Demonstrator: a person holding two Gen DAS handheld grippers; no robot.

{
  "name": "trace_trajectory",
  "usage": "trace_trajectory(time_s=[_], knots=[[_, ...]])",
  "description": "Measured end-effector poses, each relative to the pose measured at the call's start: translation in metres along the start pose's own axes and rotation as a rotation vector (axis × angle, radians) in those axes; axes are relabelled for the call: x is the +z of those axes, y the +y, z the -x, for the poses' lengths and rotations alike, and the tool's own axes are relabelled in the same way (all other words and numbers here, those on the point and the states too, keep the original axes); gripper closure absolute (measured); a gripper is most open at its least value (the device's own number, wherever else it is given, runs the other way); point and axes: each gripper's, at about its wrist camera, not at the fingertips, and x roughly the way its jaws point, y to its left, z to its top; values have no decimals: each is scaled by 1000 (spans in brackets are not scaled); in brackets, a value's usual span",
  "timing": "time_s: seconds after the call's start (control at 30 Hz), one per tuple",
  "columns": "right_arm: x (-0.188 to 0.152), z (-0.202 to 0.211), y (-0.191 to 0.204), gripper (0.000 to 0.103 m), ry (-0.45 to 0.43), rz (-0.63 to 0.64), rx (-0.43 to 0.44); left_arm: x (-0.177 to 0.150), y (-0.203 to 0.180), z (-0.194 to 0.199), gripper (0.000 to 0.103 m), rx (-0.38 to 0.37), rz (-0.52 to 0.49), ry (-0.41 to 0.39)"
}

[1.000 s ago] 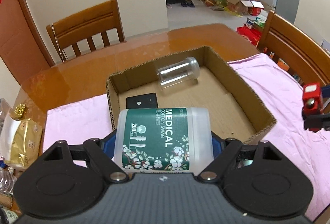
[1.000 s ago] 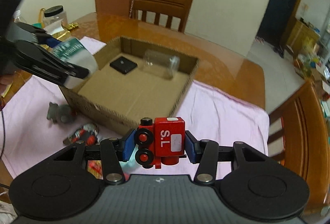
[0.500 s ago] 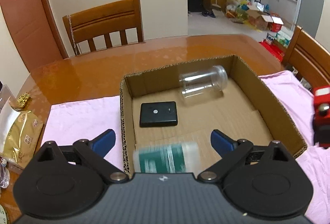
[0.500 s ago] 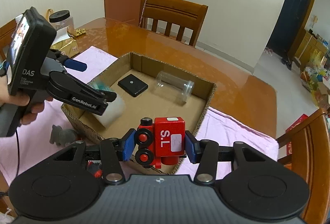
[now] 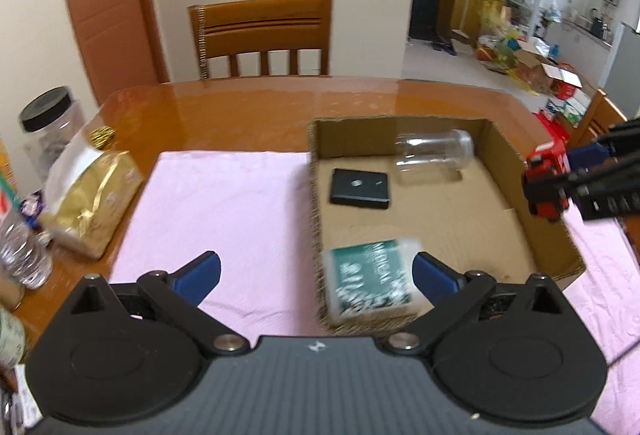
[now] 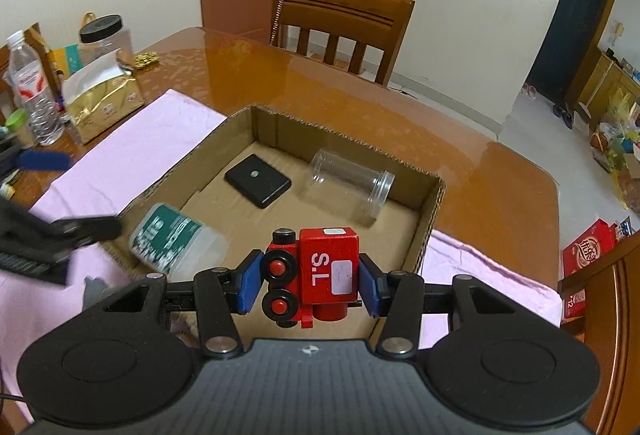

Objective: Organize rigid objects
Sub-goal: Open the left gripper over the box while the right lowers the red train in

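Red wooden toy train (image 6: 316, 275): pinched between the blue pads of the right gripper (image 6: 310, 285), over the near edge of the cardboard box (image 6: 434, 207); "S.L" in white on its side, beside a blank white sticker.
Right gripper's jaws: pressed onto the train from both sides.
Cotton swab tub (image 5: 370, 281): lies on its side inside the box at the near corner, just ahead of the left gripper (image 5: 316, 273); its green label is motion-blurred, only "MEDICAL" can be guessed at.
Left gripper's jaws: spread wide, have just been opening; one blue finger (image 5: 434, 271) sits just beside the tub, apart from it, nothing pinched.
Clear plastic jar (image 6: 352, 183): on its side at the far end of the box, beyond the train.
Black flat case (image 6: 258, 181): on the box floor, left of the jar; no readable writing.
Pink cloth (image 5: 224, 211): under the box, under the left gripper.
Gold foil bag (image 5: 94, 201): far left of the left gripper, print too small to read.
Water bottle (image 6: 34, 95): red-and-white label, illegible.
Grey object (image 6: 94, 287): mostly hidden behind the right gripper's body; cannot tell what it is.
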Motion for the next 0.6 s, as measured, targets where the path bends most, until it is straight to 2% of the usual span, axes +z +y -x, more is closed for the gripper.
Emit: trace_trajectory(time_s=[0.17,0.53,0.6], knots=[[17,-23,-3,49,20,-6,-25,-10,14,2,1,20,-16,20],[43,-67,-5,48,87,-19,-67,-27,39,2,2,2,20,45],[47,-71,-6,30,72,-21,-86,-29,41,1,2,1,26,56]])
